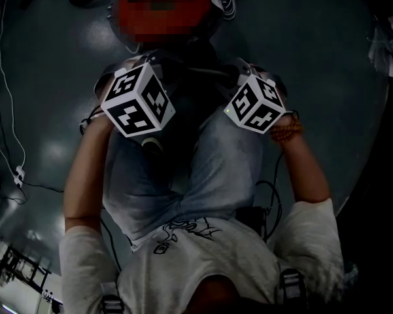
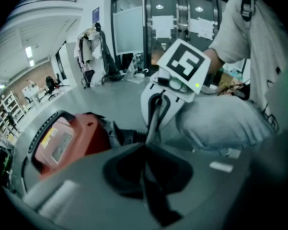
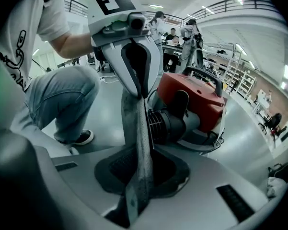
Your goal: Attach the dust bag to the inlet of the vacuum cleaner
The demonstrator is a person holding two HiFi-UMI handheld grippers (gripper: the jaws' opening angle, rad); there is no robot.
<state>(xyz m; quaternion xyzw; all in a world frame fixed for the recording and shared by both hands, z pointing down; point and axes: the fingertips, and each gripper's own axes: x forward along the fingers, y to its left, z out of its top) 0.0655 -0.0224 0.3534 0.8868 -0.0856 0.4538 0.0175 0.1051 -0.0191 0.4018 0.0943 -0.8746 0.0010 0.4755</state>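
A person in a white T-shirt and jeans is squatting on a glossy grey floor, working a hand-held gripper in each hand. Both forearms are reaching forward past the knees, a beaded bracelet is circling the right wrist, and both tools are pointing steeply down toward a red vacuum.

The left gripper and right gripper are meeting almost tip to tip, each a smooth white shell topped by a marker cube of black-and-white squares. Stretching between them is the bag, a limp grey fabric with a fine dotted weave, gathered into a flat, narrow strip. The left gripper's jaws are standing nearly together and pinching one end of the strip. The right gripper's jaws are standing narrow with their dark, ridged pads closing on the other end.

The vacuum is sitting on the floor just beyond the tools. It is showing a rounded, shiny red plastic body, an arched black handle and a round, ribbed black inlet facing the grippers. The bag is hanging just in front of that inlet and is not fitted over it. Whether fabric and inlet are touching cannot be told. A dark shoe is resting flat on the floor beside the tools.
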